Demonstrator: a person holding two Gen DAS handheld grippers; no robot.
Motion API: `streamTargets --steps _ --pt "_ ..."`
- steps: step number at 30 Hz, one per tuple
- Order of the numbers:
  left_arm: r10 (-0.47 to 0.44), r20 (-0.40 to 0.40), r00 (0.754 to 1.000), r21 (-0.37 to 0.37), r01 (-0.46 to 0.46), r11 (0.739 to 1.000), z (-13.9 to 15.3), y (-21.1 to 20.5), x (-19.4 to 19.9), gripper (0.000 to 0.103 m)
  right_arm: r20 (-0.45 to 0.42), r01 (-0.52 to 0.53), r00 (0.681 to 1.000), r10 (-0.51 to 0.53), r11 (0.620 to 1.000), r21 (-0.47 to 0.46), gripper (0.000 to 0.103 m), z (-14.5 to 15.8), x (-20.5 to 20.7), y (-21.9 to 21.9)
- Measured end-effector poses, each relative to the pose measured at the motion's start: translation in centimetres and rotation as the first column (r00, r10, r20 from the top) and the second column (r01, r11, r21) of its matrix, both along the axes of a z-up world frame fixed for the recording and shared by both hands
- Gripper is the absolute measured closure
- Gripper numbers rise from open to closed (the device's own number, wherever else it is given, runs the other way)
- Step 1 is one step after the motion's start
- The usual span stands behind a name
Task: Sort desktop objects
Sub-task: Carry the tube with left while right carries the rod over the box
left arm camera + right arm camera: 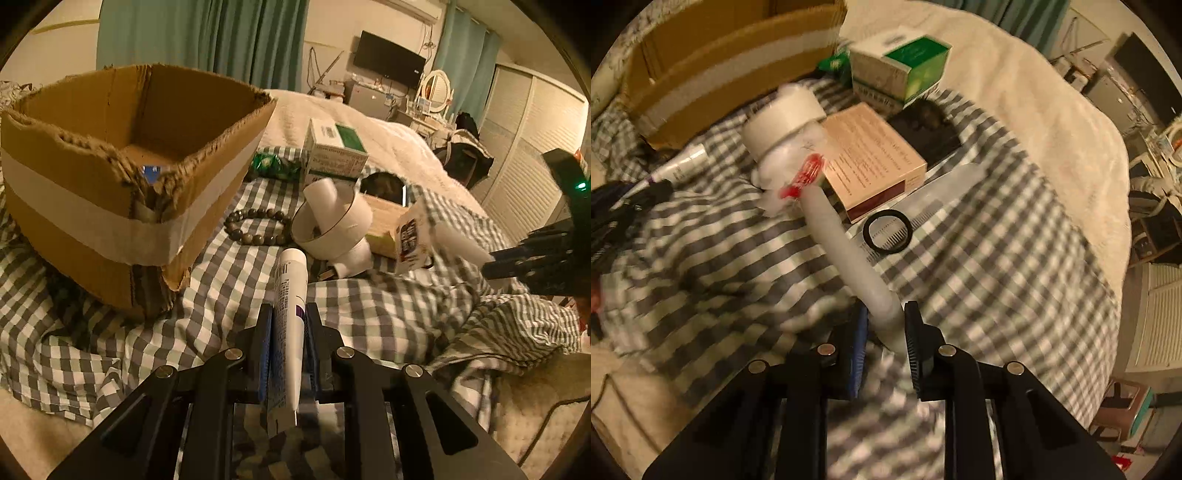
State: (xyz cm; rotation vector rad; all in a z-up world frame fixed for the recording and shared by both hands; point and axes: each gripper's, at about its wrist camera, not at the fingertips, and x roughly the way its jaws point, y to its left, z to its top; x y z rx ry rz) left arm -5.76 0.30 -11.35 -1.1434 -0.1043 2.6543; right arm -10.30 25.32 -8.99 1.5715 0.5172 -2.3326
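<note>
My left gripper is shut on a white tube with fine print, held above the checked cloth, its cap end pointing at the cardboard box to the left. My right gripper is shut on the end of a long white wrapped stick with a red and white label; it also shows in the left wrist view, blurred. A bead bracelet and a white pipe fitting lie between box and stick.
A green and white carton, a flat tan box, a black ring on a clear ruler, a dark object and a green packet lie on the cloth. White bedding surrounds it.
</note>
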Motion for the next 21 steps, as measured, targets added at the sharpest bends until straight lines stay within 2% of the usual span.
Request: streamTargets --steps 4,9,16,21 --pt "-0.014 -0.038 0.999 0.035 0.015 0.999 1.7 0.1 1.0 0.087 -0.076 0.061 0.995 -0.064 0.997 -0.038 0.085 3.5 1.5 0.7" --pt "-0.031 -0.118 0.992 0.092 0.042 0.995 5.1 0.2 1.9 0.087 -0.176 0.072 0.979 -0.099 0.985 -0.156 0.085 7.5 2.0 0.1" --pt "-0.031 -0.230 0.973 0.141 0.065 0.988 11.9 -1.6 0.2 0.087 -0.235 -0.026 0.970 -0.055 0.943 -0.331 0.085 11.8 1.2 -4.5" --pt "0.032 -0.245 0.969 0.109 -0.005 0.994 14.9 -5.3 -3.7 0.087 -0.256 -0.104 0.967 -0.008 0.901 -0.421 0.085 14.3 -1.6 -10.5"
